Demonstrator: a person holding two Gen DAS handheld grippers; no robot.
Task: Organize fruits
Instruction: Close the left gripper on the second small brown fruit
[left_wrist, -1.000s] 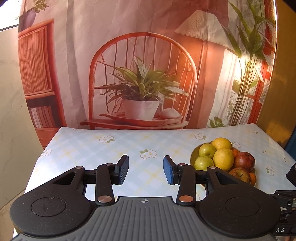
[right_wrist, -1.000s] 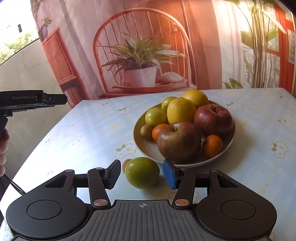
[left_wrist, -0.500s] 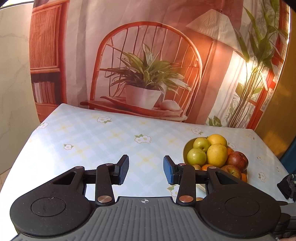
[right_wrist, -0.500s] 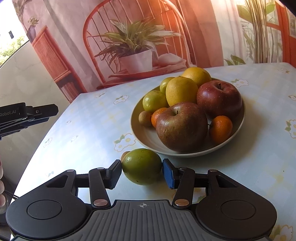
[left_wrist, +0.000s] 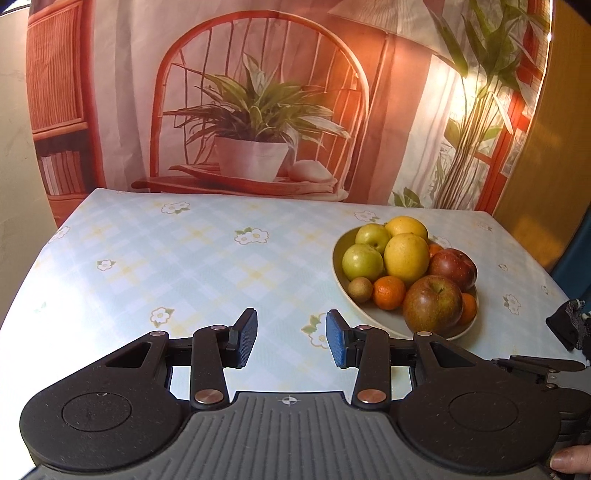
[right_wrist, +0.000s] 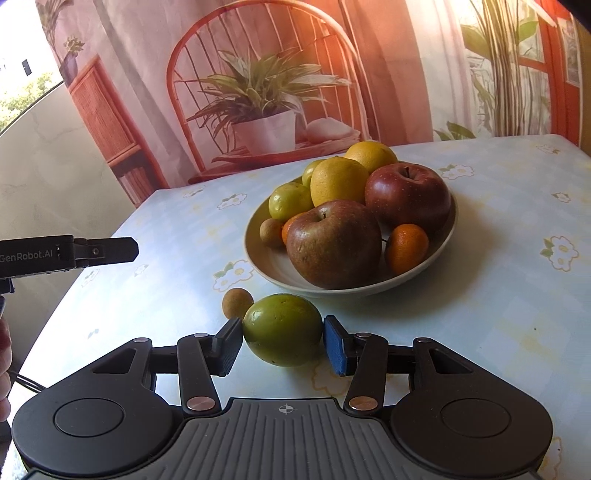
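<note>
Legibly, "GenRobot.AI" is showing on your left gripper (right_wrist: 122, 250), whose jaws are standing apart over bare tablecloth (left_wrist: 184, 258), holding nothing. Your bowl (right_wrist: 273, 264) is carrying apples, lemons, green fruits, oranges and a small brown fruit. Your right gripper (right_wrist: 282, 341) is clenching a green fruit (right_wrist: 282, 334) just before the bowl; a brown ball (right_wrist: 237, 302) is touching it behind.

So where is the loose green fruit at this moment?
In the right wrist view, the green fruit sits on the tablecloth between the right gripper pads, just before the bowl, a small brown fruit behind-left.
</note>
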